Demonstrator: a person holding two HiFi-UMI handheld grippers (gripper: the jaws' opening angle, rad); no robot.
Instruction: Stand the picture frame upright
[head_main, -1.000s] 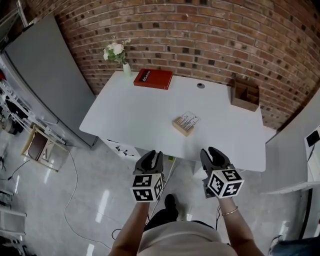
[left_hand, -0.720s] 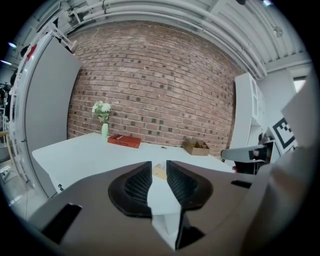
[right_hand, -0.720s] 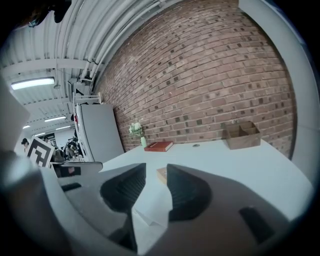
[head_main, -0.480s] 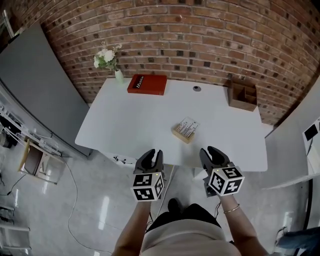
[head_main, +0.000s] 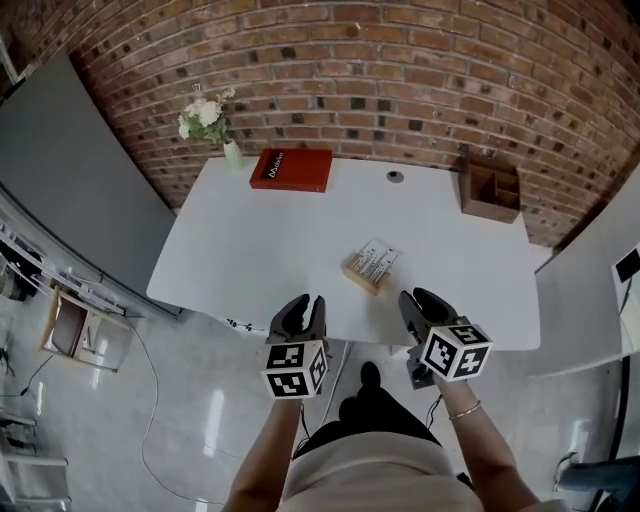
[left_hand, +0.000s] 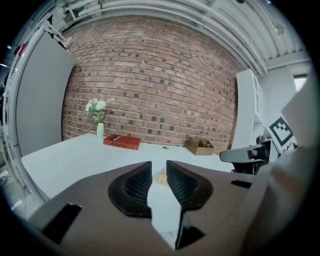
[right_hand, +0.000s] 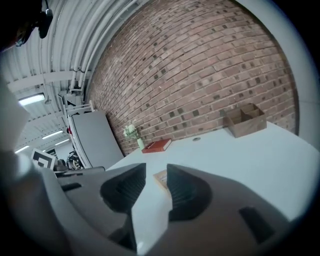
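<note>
The picture frame (head_main: 371, 267) lies flat on the white table (head_main: 250, 250), a little right of the middle and near the front edge. Its wooden edge and pale printed face show. My left gripper (head_main: 306, 304) hovers just off the table's front edge, to the frame's near left, open with nothing between its jaws. At the frame's near right, my right gripper (head_main: 424, 300) is also open and empty. In the left gripper view the frame (left_hand: 161, 177) shows through the gap between the jaws of the left gripper (left_hand: 159, 170). The right gripper view shows the frame (right_hand: 160, 178) ahead of the right gripper (right_hand: 156, 181).
A red book (head_main: 291, 169) lies at the table's back left, beside a small vase of white flowers (head_main: 231, 153). A wooden organiser box (head_main: 490, 187) stands at the back right corner. A cable hole (head_main: 396, 177) is at the back. A brick wall runs behind; a grey panel stands left.
The person has stepped closer, so both grippers now hang at the table's front edge, nearer the frame. Neither gripper's jaws have changed.
</note>
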